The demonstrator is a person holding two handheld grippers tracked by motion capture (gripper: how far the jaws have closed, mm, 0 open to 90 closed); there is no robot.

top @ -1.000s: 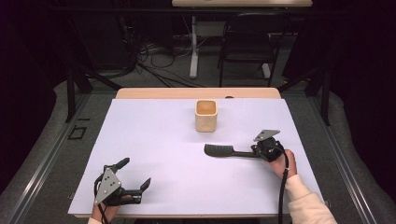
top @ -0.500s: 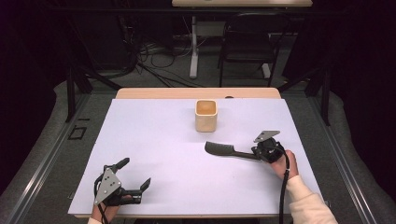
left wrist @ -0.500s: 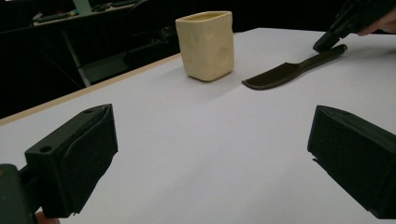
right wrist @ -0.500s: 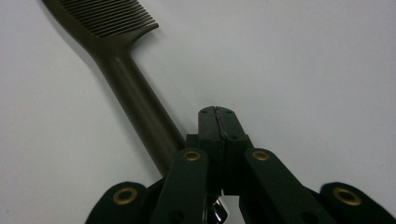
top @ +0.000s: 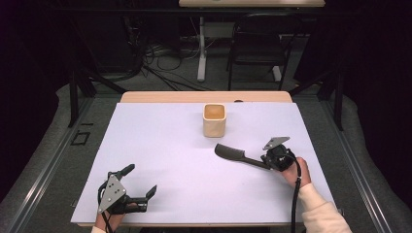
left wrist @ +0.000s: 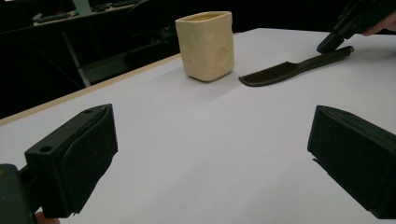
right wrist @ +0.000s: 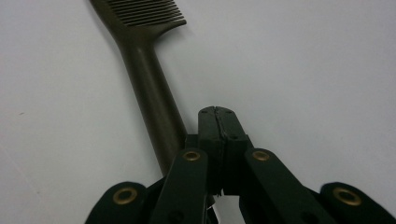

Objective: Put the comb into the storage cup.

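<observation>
The dark comb (top: 236,155) lies flat on the white counter (top: 165,145), at about four o'clock from the cream cup (top: 214,120) and just apart from it. The right hand-held gripper (right wrist: 218,122) has its jaws pressed together with nothing between them, resting beside the comb's handle end, whose handle runs past the jaws toward eleven o'clock. The left hand-held gripper (top: 141,182) sits near the counter's seven o'clock corner, jaws spread wide and empty.

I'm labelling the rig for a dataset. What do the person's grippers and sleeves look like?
Both the left gripper and the right gripper are black, with brass-coloured rivets, blocky pads and a grey three-cornered plate on top. A black cable trails from the right one. Its sleeve is cream.
</observation>
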